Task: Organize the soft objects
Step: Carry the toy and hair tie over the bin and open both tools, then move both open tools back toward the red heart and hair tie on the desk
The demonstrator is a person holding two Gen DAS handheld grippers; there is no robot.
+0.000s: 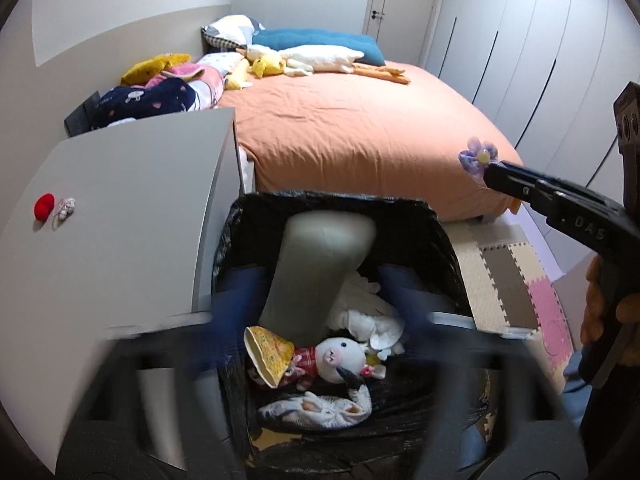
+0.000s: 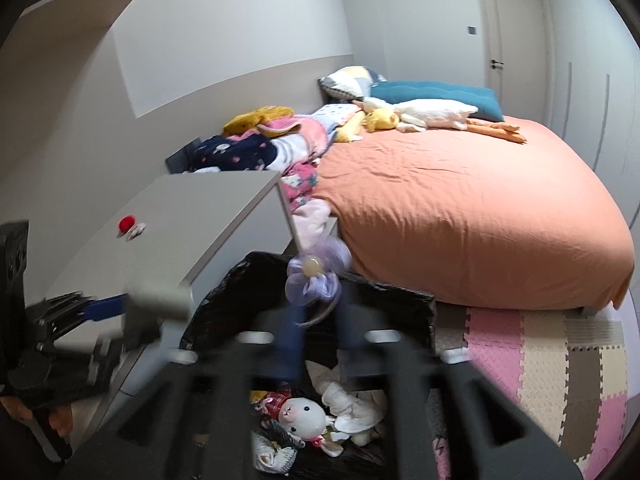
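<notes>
Low in the frame, the black-lined bin [image 2: 416,312] waits below the right gripper [image 2: 316,304], clamped on a purple fabric flower [image 2: 314,276]; centre it before releasing. The left gripper [image 1: 320,292] holds a grey cushion [image 1: 316,264].

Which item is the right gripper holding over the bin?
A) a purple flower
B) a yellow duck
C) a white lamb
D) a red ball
A: the right gripper is shut on the purple flower, held above the black-lined bin.
</notes>
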